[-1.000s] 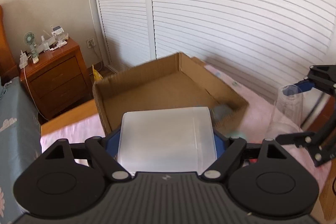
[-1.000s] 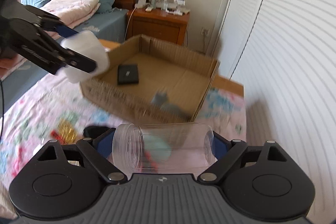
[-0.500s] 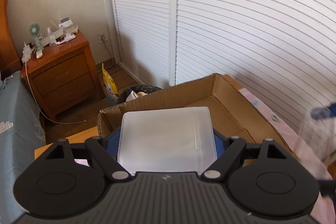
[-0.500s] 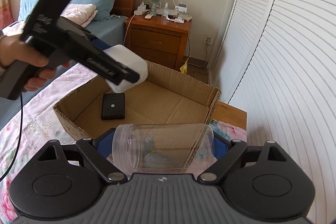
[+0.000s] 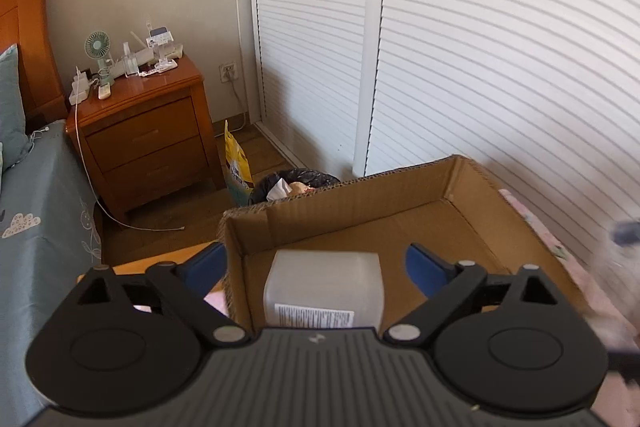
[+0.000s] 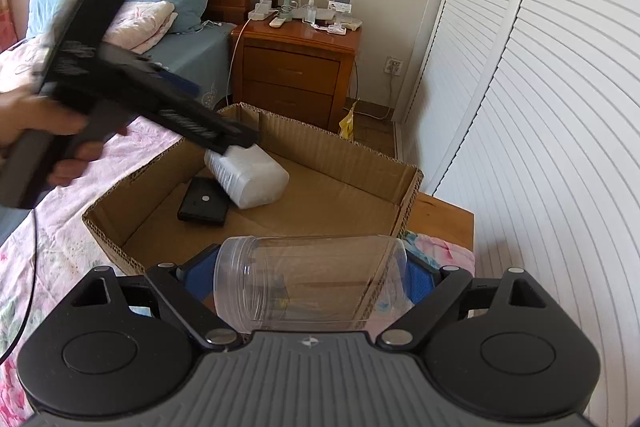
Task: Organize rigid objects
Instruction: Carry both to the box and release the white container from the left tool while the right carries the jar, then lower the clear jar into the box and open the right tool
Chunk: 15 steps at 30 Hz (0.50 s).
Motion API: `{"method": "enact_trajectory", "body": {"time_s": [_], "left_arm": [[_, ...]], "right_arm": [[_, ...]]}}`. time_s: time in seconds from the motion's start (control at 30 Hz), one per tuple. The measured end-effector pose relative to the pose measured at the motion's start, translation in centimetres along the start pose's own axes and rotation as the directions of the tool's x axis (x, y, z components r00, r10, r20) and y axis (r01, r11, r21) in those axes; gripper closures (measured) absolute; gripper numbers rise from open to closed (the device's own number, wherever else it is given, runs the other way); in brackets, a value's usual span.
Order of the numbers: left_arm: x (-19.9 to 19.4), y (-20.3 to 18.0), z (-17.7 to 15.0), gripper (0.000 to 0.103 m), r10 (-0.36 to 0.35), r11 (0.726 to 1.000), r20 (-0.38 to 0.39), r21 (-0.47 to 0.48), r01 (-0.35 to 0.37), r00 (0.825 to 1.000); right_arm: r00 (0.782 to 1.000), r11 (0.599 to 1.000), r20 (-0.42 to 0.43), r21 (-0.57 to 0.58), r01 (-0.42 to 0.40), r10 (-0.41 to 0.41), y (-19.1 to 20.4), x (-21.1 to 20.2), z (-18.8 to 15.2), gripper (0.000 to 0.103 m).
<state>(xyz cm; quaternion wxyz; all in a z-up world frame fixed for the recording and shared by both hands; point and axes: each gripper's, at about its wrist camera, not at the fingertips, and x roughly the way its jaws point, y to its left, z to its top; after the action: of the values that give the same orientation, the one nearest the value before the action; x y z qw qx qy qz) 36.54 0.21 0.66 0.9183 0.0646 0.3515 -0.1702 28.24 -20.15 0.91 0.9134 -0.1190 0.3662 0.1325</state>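
My left gripper (image 5: 316, 259) is open above the cardboard box (image 5: 360, 199). The white plastic container (image 5: 324, 287) lies between and below its spread fingers, on the box floor. In the right wrist view the container (image 6: 252, 179) lies on its side in the box (image 6: 332, 155), next to a flat black device (image 6: 204, 205), with the left gripper (image 6: 236, 143) just above it. My right gripper (image 6: 308, 275) is shut on a clear plastic jar (image 6: 308, 283), held sideways over the box's near edge.
The box sits on a bed with a pink floral cover (image 6: 52, 227). A wooden nightstand (image 6: 296, 67) with a small fan stands behind. White louvered closet doors (image 6: 540, 107) run along the right. A black bin (image 5: 296, 183) stands on the floor behind the box.
My left gripper opened and let go of the white container, which now lies in the box. My right gripper with the jar moved closer to the box.
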Motion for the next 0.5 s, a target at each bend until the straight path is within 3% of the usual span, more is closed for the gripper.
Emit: {"method": "enact_trajectory", "body": {"time_s": [0.5], "left_arm": [[-9.5, -0.9, -7.6, 0.002, -0.024, 1.0, 0.069, -0.001, 0.024, 0.997]], "right_arm": [[0.999, 0.999, -0.005, 0.006, 0.042, -0.042, -0.7, 5.3, 5.3, 0.01]]}}
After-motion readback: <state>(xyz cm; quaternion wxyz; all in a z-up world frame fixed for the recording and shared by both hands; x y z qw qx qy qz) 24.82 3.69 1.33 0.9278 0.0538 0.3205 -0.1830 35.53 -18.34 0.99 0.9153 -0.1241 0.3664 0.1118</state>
